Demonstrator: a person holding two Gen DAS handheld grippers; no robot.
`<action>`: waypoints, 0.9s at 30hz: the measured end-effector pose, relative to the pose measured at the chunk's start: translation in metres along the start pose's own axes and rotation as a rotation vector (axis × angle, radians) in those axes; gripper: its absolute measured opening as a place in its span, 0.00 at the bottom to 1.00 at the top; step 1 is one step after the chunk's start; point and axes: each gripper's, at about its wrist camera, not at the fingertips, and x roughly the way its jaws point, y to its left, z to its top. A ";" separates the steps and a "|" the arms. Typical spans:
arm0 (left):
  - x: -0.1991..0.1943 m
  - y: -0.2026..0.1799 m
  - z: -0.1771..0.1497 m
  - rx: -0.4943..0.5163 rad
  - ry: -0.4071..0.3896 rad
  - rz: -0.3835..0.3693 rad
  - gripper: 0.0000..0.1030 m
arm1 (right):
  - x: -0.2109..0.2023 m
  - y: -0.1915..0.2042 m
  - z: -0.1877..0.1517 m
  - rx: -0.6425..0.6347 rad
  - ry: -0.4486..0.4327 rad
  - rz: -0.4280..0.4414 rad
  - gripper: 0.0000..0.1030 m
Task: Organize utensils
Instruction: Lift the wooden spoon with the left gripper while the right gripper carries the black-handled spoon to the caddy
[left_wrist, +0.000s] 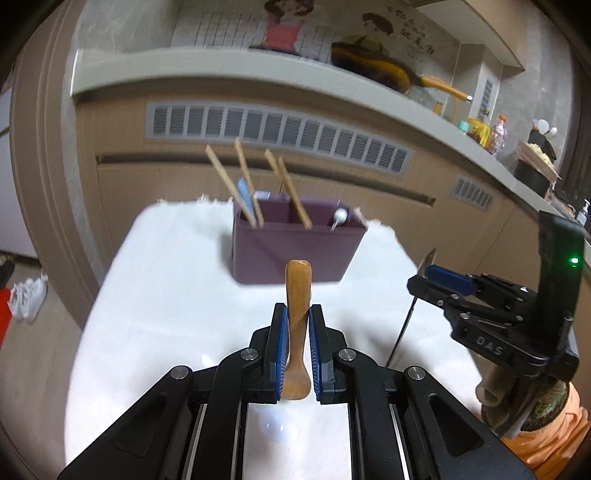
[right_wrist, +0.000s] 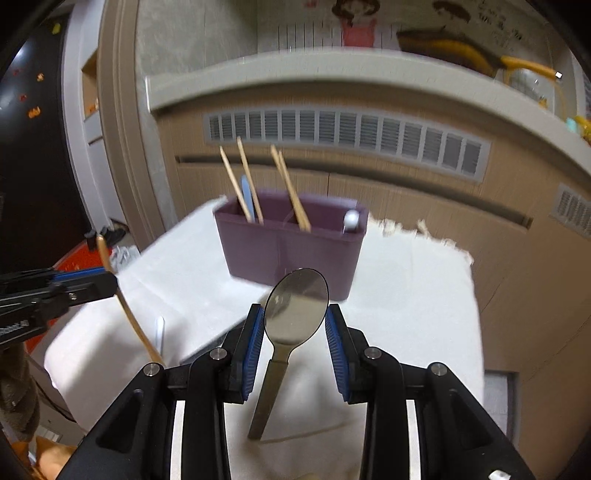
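A: Your left gripper (left_wrist: 298, 345) is clamped on the wooden spoon (left_wrist: 297, 325). The handle points up and away from you and the bowl hangs low between the pads, so it sits off balance. Tilt your wrist sharply and it can pivot in the grip.

B: And my right hand?

A: Your right gripper (right_wrist: 295, 345) has the metal spoon (right_wrist: 291, 325) by the edges of its bowl, with the handle dangling toward the white cloth (right_wrist: 406, 295). The pads bear on a smooth curved rim, so that is the grip I trust less. A quick swing can make it slip or rotate out.

B: Where does everything go?

A: Into the purple organizer (left_wrist: 291, 251) standing on the cloth just ahead of both grippers. Chopsticks (left_wrist: 245, 184) already lean out of its left and middle compartments, and something white-tipped sits in the right one.

B: So what is the risk there?

A: Your hands are close together. Bring both in at once and the grippers may knock each other, or a spoon may catch the leaning chopsticks and nudge the organizer. Go one at a time.
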 end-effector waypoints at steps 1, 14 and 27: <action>-0.004 -0.004 0.009 0.015 -0.018 0.003 0.12 | -0.007 -0.005 0.010 -0.005 -0.029 0.001 0.31; -0.024 -0.041 0.164 0.171 -0.396 0.082 0.12 | -0.047 -0.013 0.174 -0.099 -0.399 -0.170 0.31; 0.129 -0.001 0.145 0.112 -0.161 0.078 0.12 | 0.115 -0.022 0.129 -0.094 -0.115 -0.156 0.31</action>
